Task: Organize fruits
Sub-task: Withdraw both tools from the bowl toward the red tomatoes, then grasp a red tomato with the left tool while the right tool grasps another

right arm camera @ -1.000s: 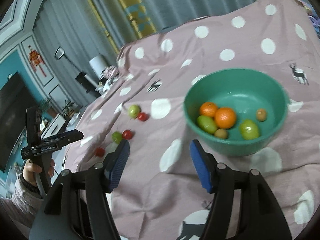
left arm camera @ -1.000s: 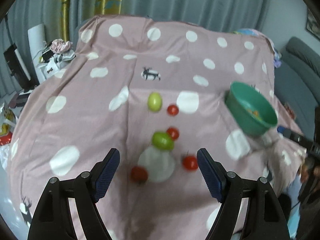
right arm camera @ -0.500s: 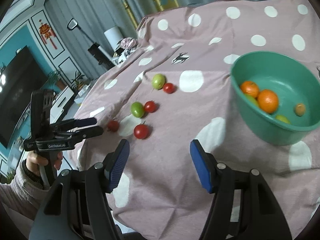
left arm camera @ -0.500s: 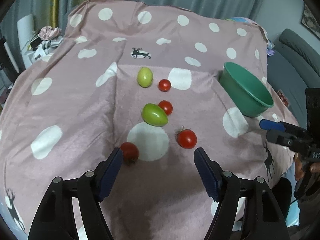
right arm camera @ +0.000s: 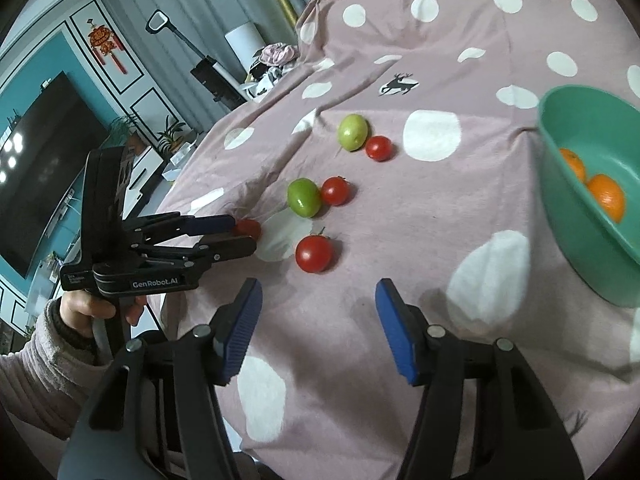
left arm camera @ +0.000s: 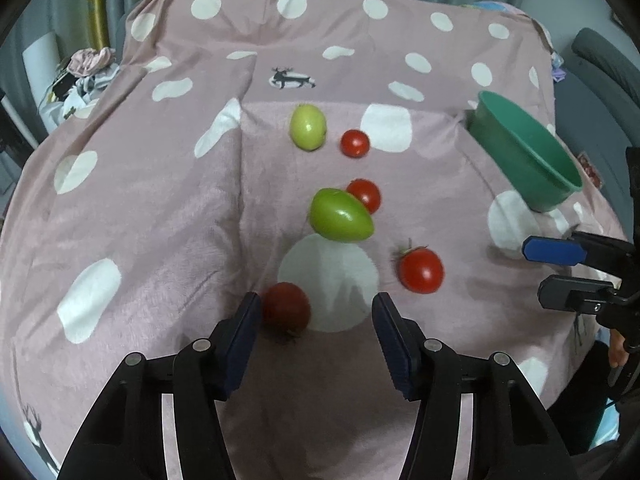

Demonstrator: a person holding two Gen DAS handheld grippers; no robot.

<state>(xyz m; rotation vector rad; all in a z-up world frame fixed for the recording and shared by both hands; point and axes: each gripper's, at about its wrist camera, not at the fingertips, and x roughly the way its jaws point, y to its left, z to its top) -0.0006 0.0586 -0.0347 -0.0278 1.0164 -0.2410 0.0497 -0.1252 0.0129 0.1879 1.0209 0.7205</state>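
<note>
Several fruits lie on a pink polka-dot cloth [left arm camera: 160, 220]. My left gripper [left arm camera: 316, 316] is open, and a dark red tomato [left arm camera: 286, 309] sits just inside its left finger. Ahead lie a green tomato [left arm camera: 340, 216], a red tomato [left arm camera: 421, 271], two smaller red tomatoes [left arm camera: 365, 194] [left arm camera: 355, 143] and a pale green fruit [left arm camera: 308, 127]. The green bowl [left arm camera: 524, 152] stands at the right, holding oranges [right arm camera: 606, 196]. My right gripper [right arm camera: 318, 304] is open and empty, a little short of the red tomato [right arm camera: 315, 253]. The left gripper [right arm camera: 232, 236] also shows in the right wrist view.
The cloth-covered table drops off at its front and right edges. A grey sofa [left arm camera: 600, 64] stands to the right. A TV [right arm camera: 36, 160] and a cluttered stand with clothes [right arm camera: 276, 56] are at the left. Curtains hang behind.
My left gripper has moved forward and down, bringing the dark red tomato between its fingers. My right gripper has swung left, away from the bowl, towards the red tomato.
</note>
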